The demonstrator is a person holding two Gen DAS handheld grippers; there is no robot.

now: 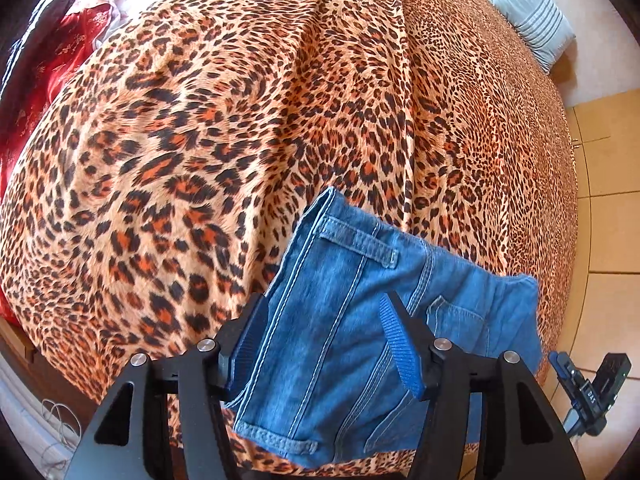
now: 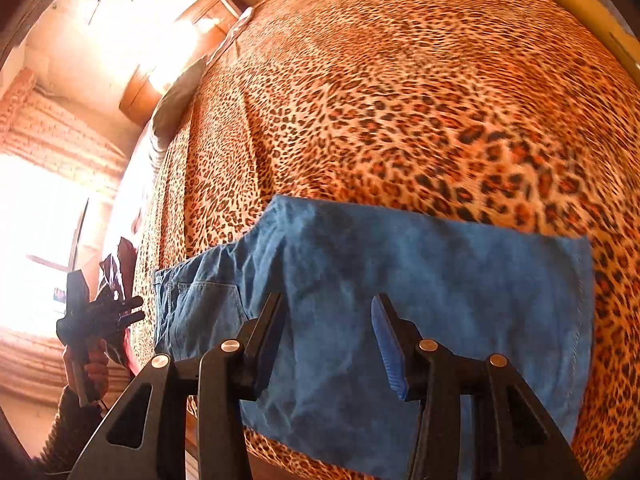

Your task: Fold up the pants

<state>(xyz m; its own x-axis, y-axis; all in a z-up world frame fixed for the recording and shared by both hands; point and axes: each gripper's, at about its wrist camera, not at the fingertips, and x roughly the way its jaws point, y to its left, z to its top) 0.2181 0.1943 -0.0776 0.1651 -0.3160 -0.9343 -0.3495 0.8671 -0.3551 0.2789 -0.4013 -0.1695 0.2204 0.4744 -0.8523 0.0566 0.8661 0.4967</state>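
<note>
Blue denim pants (image 1: pixel 344 320) lie folded on the leopard-print bedspread (image 1: pixel 240 120) near the bed's front edge. In the left wrist view I see the waistband, a belt loop and a pocket. My left gripper (image 1: pixel 324 320) is open over the waistband end, its jaws apart above the cloth. In the right wrist view the pants (image 2: pixel 420 272) show the plain leg end. My right gripper (image 2: pixel 326 320) is open over it and holds nothing. The left gripper also shows far left in the right wrist view (image 2: pixel 100 320), held in a hand.
A striped grey pillow (image 1: pixel 532 16) lies at the bed's far right corner. Red and white bedding (image 1: pixel 60 60) is piled at the far left. Tiled floor (image 1: pixel 608 200) runs along the bed's right side. A bright window (image 2: pixel 36 240) is at the left.
</note>
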